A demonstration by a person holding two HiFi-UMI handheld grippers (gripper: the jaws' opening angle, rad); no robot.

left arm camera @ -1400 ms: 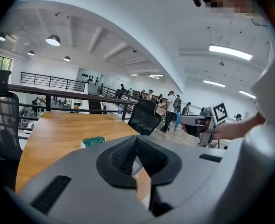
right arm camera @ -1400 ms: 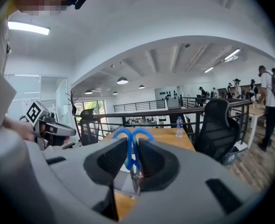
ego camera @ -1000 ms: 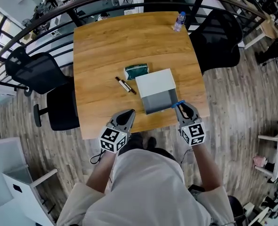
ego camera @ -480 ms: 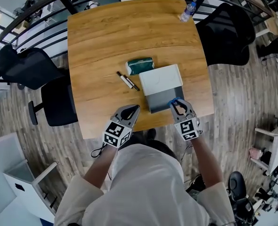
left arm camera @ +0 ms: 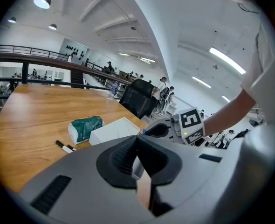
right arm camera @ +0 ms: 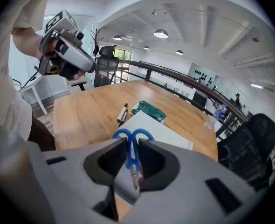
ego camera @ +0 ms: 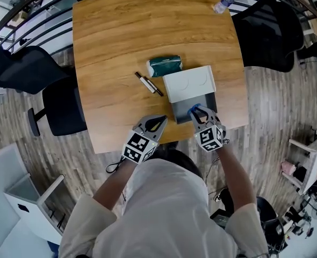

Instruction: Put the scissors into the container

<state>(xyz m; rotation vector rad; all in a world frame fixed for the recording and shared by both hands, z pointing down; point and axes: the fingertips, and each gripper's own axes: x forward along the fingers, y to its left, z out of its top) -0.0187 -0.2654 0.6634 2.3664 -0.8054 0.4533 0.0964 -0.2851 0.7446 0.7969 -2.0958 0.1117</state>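
Blue-handled scissors are clamped between the jaws of my right gripper, handles pointing forward. In the head view the right gripper holds the scissors over the near, open grey part of the container. A white lid covers the container's far half. The left gripper hovers over the table's front edge, left of the container, jaws shut with nothing between them. In the left gripper view the jaws meet, and the white lid lies ahead.
A green packet and two markers lie on the wooden table left of the container. A water bottle lies at the far right corner. Black chairs stand around the table, with a railing behind.
The right gripper has carried the scissors from the container's near right corner to over its open grey part. The left gripper has drifted slightly right along the table's front edge.
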